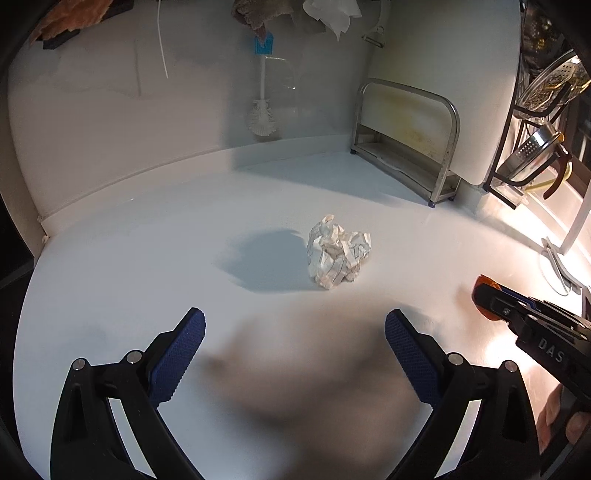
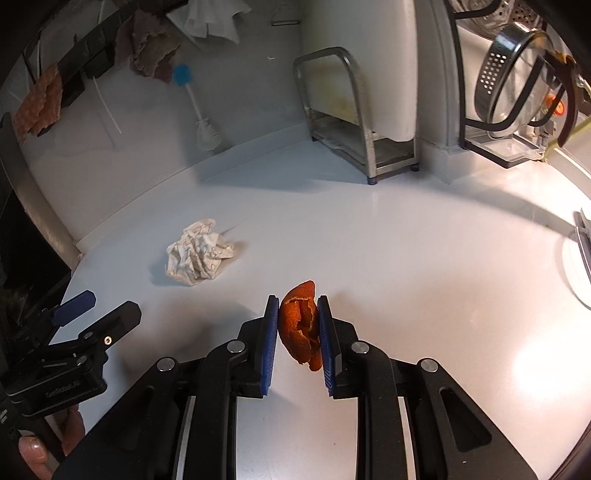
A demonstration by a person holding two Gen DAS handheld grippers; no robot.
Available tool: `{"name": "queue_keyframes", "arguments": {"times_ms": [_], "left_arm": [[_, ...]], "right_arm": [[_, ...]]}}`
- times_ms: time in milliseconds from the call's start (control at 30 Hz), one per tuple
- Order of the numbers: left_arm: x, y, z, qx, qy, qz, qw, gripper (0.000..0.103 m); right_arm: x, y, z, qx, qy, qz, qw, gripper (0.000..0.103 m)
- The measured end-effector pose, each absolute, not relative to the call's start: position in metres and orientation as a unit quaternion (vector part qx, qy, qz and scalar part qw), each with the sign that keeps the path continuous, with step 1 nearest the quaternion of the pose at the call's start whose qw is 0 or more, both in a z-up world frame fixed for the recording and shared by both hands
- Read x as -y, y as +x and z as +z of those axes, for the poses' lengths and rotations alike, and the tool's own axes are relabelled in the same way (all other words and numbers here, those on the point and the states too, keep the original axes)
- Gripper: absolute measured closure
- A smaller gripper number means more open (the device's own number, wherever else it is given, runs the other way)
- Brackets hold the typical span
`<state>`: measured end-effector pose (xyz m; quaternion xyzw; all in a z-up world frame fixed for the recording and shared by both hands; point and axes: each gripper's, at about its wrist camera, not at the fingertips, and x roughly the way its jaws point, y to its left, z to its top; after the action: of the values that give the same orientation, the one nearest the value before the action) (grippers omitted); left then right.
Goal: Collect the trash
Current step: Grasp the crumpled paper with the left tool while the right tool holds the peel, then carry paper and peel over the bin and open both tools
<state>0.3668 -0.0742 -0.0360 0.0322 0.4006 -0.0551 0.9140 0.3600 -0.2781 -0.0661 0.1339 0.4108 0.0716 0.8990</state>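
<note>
A crumpled white paper ball [image 1: 338, 253] lies on the white counter [image 1: 147, 266], ahead of my left gripper [image 1: 294, 325], which is open and empty with its blue pads wide apart. My right gripper [image 2: 297, 306] is shut on a piece of orange peel [image 2: 301, 325], held between its blue pads just above the counter [image 2: 424, 277]. The paper ball [image 2: 197, 251] lies to its front left. The right gripper with the peel [image 1: 487, 291] shows at the right edge of the left wrist view. The left gripper [image 2: 92, 306] shows at the left of the right wrist view.
A steel rack [image 1: 406, 144] stands at the back right against the wall. A bottle brush [image 1: 261, 110] hangs on the back wall, with cloths [image 1: 258, 14] above. A dish rack with strainers [image 2: 517, 85] is at the far right. The counter's left edge [image 1: 40, 240] drops off.
</note>
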Motion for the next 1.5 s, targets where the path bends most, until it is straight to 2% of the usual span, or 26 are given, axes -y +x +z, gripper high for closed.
{"name": "queue_keyframes", "arguments": {"times_ms": [733, 767, 833, 933, 1033, 1267, 1500], "left_arm": [[0.118, 0.447, -0.066, -0.432, 0.081, -0.010, 0.898, 0.009], [0.118, 0.449, -0.066, -0.434, 0.081, -0.010, 0.897, 0.011], [0.118, 0.450, -0.069, -0.442, 0.079, -0.015, 0.893, 0.029], [0.116, 0.451, -0.071, -0.448, 0.071, -0.020, 0.891, 0.047], [0.116, 0.448, -0.071, -0.443, 0.068, -0.024, 0.893, 0.059], [0.114, 0.435, -0.065, -0.416, 0.066, -0.032, 0.906, 0.062], [0.104, 0.389, -0.048, -0.368, 0.094, -0.015, 0.925, 0.062]], "right_arm": [[0.299, 0.361, -0.071, -0.412, 0.178, 0.072, 0.891, 0.082], [0.299, 0.361, -0.071, -0.412, 0.177, 0.072, 0.891, 0.082], [0.299, 0.361, -0.071, -0.412, 0.176, 0.072, 0.891, 0.082], [0.299, 0.361, -0.072, -0.413, 0.173, 0.071, 0.891, 0.082], [0.298, 0.361, -0.073, -0.415, 0.171, 0.072, 0.891, 0.082], [0.296, 0.362, -0.073, -0.417, 0.163, 0.069, 0.892, 0.082], [0.290, 0.351, -0.067, -0.405, 0.154, 0.071, 0.898, 0.082]]}}
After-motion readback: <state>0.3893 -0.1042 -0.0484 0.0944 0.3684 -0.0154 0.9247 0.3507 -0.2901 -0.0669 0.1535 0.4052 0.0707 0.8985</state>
